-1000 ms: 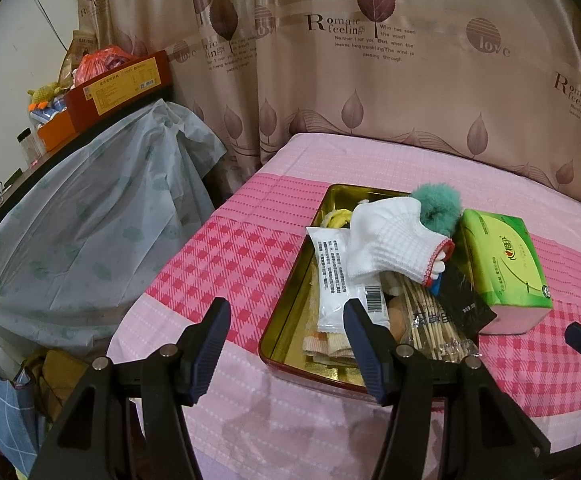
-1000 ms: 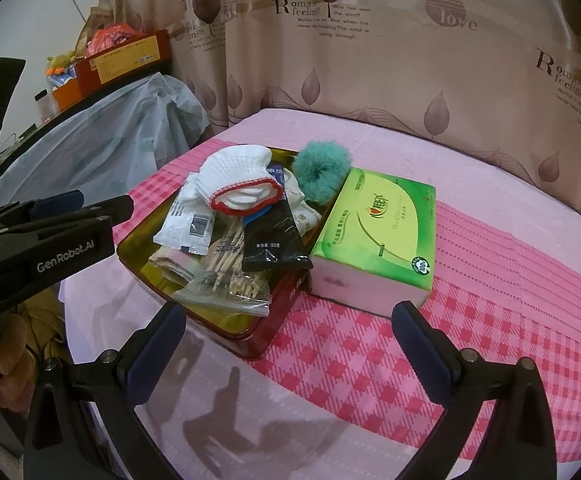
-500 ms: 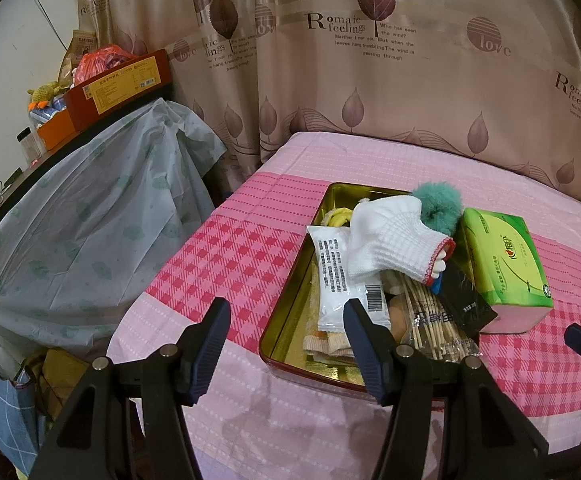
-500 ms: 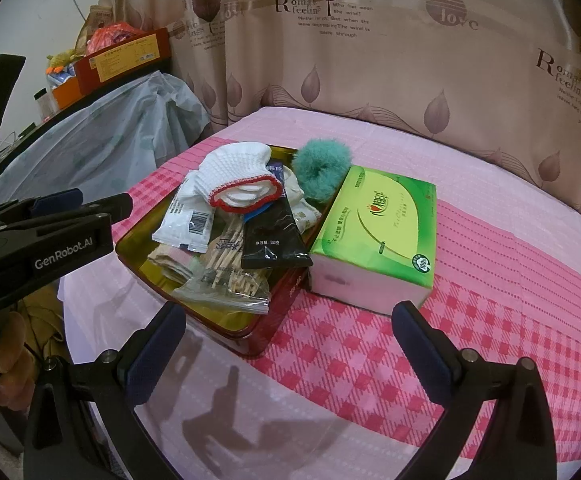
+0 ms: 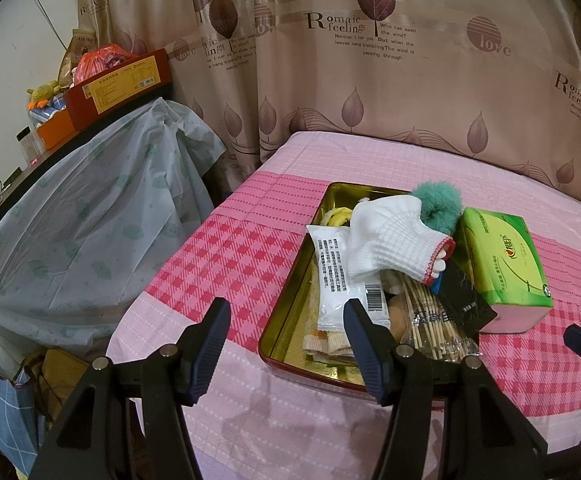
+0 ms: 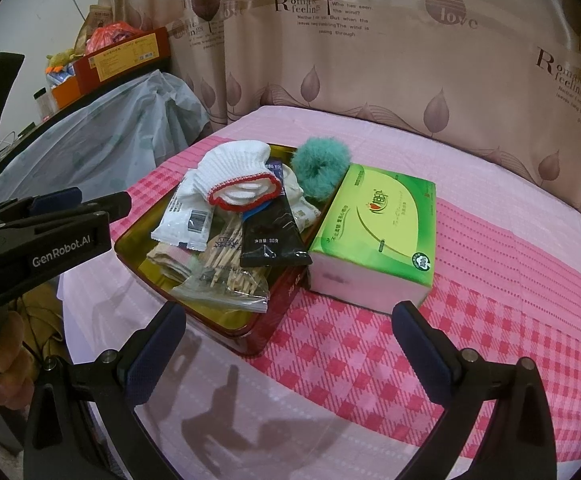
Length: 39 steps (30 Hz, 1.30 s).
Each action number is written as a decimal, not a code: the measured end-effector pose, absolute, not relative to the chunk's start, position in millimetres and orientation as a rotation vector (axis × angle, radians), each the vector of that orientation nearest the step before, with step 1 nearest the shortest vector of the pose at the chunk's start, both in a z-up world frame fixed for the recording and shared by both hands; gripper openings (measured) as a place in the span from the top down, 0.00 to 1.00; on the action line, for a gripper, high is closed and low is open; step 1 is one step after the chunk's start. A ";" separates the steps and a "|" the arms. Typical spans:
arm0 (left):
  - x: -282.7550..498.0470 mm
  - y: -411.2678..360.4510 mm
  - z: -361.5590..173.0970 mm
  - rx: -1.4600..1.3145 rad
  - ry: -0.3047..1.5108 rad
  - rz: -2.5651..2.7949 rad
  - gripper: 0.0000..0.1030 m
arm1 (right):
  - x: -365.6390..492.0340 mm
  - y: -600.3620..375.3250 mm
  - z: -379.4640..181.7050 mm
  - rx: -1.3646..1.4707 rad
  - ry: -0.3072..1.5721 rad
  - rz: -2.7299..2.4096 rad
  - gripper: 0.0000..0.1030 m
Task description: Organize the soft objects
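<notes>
Hovering both sets of fingers apart and empty, short of the gold tin (image 5: 290,332) on the pink bed cover

My left gripper (image 5: 286,344) hangs at the tin's near left corner, my right gripper (image 6: 290,344) at its near right corner, both gaping with nothing between them; the white knit glove (image 6: 234,176) lies on top of the heap inside the tin, the teal fluffy ball (image 6: 320,168) at the tin's far right rim, and the green tissue pack (image 6: 378,232) touches the tin's right wall. Reaching for the glove, I judge I could snag the white sachet (image 5: 336,276) or the bag of skewers (image 6: 226,276) under it and drag them over the rim. Open cover lies left of the tin and in front of it; its right side is blocked by the pack
</notes>
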<state>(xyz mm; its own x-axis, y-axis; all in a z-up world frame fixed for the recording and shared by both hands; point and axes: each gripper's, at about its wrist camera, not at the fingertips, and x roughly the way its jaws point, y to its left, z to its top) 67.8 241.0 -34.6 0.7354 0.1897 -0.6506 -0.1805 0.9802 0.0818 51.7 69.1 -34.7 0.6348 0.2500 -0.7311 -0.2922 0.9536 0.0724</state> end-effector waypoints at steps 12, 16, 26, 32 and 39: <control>67.9 240.8 -34.5 0.014 0.717 0.204 0.42 | 50.4 68.1 -41.3 -0.054 0.839 0.318 0.01; 68.0 241.3 -35.0 0.014 0.718 0.203 0.42 | 50.1 68.5 -41.1 -0.054 0.839 0.317 0.01; 69.1 241.4 -33.8 0.014 0.719 0.203 0.42 | 50.0 68.8 -41.1 -0.055 0.840 0.317 0.01; 69.2 241.3 -33.7 0.013 0.719 0.202 0.42 | 48.9 69.9 -42.1 -0.059 0.844 0.319 0.01; 68.6 241.6 -34.7 0.012 0.724 0.204 0.42 | 48.9 70.2 -42.1 -0.059 0.845 0.317 0.01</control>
<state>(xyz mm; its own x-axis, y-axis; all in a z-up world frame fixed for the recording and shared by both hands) 68.6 241.6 -34.7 0.7300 0.1894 -0.6567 -0.1811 0.9801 0.0813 48.9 70.2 -42.1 0.6200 0.2520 -0.7430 -0.2983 0.9516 0.0738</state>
